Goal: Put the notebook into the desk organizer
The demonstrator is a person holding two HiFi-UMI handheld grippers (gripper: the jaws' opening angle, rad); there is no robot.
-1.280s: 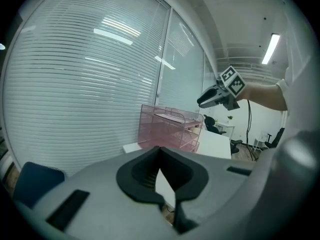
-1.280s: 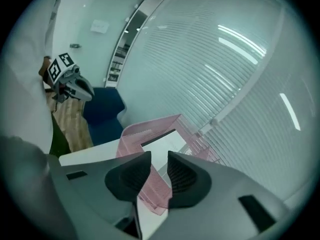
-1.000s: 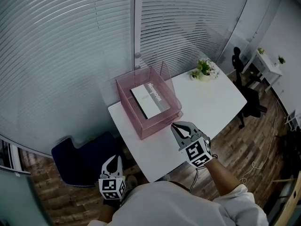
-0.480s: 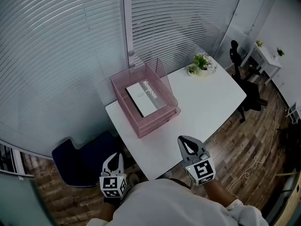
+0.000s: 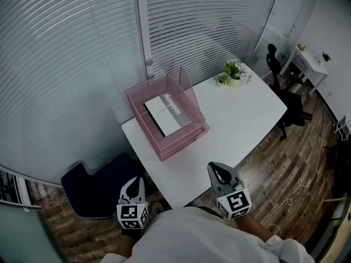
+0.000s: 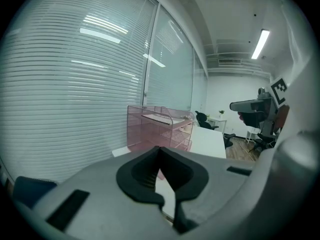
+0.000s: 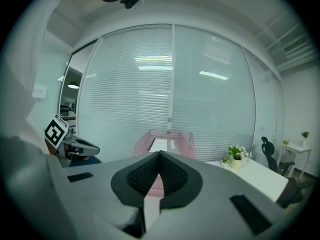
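Note:
The grey and white notebook (image 5: 166, 114) lies flat on the top tray of the pink wire desk organizer (image 5: 143, 134) at the white table's far left corner. Both grippers hang near my body, off the table's near edge. My left gripper (image 5: 132, 186) is shut with nothing in it, below the table's left corner. My right gripper (image 5: 217, 170) is shut and empty too, at the near edge. In the left gripper view the organizer (image 6: 162, 127) stands ahead; the right gripper view shows the organizer (image 7: 165, 140) beyond the shut jaws.
A small potted plant (image 5: 235, 71) stands at the table's (image 5: 241, 114) far right corner. A dark blue chair (image 5: 96, 188) sits left of the table, a black office chair (image 5: 290, 111) to its right. Window blinds (image 5: 82, 48) close off the far side.
My right gripper has pulled back from beside the organizer to the table's near edge, toward my body. The left gripper has stayed in place. The notebook rests unchanged in the organizer.

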